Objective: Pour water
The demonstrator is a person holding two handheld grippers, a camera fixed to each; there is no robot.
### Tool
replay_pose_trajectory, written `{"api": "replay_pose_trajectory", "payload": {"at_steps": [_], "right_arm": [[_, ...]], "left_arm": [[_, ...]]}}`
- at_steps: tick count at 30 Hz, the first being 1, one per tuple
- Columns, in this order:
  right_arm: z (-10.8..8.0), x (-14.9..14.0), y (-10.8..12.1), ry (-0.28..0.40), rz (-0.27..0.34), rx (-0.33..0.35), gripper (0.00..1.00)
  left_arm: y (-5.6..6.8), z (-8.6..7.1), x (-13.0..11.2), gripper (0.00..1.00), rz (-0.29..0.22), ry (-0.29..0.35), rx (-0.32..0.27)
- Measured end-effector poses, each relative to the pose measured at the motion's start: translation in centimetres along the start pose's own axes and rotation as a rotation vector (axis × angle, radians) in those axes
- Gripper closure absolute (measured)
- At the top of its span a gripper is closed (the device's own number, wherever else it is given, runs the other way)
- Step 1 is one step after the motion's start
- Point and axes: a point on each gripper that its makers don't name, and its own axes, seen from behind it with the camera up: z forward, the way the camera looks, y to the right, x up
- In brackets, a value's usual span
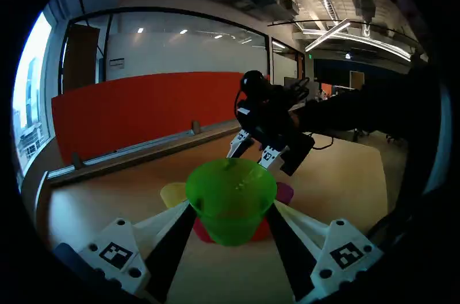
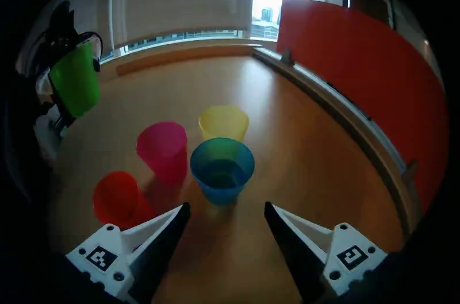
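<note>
the left gripper (image 1: 230, 207) is grasping a green cup (image 1: 232, 200): both fingers are pressing on its sides, and the cup is sitting upright between them in the left gripper view. in the right gripper view this same cup is showing at the far left, held up off the wooden table (image 2: 322, 149) and leaning a little.

the right gripper (image 2: 226, 207) is standing released, with its two fingers spread wide and nothing between them. just beyond its fingertips a blue cup (image 2: 222, 170) is standing on the table, and it seems to be holding some water. a yellow cup (image 2: 223, 122) is standing just behind the blue one, a pink cup (image 2: 163, 150) just beside it on the left of this view, and a red cup (image 2: 117, 199) nearer to the gripper, on the left of the pink one.

a red partition (image 2: 368, 74) is running along the table's edge.
</note>
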Motion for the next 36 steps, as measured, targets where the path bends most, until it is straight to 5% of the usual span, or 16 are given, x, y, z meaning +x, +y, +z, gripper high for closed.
{"api": "replay_pose_trajectory", "payload": {"at_steps": [12, 36], "right_arm": [[2.2, -0.6, -0.1, -0.033, -0.034, 0.031, 0.00], [5.2, 1.9, -0.4, -0.015, -0.057, 0.045, 0.00]], "left_arm": [[-0.4, -0.4, 1.5, 0.18, -0.015, 0.054, 0.016], [-0.5, -0.4, 1.0, 0.18, -0.008, 0.044, 0.020]]}}
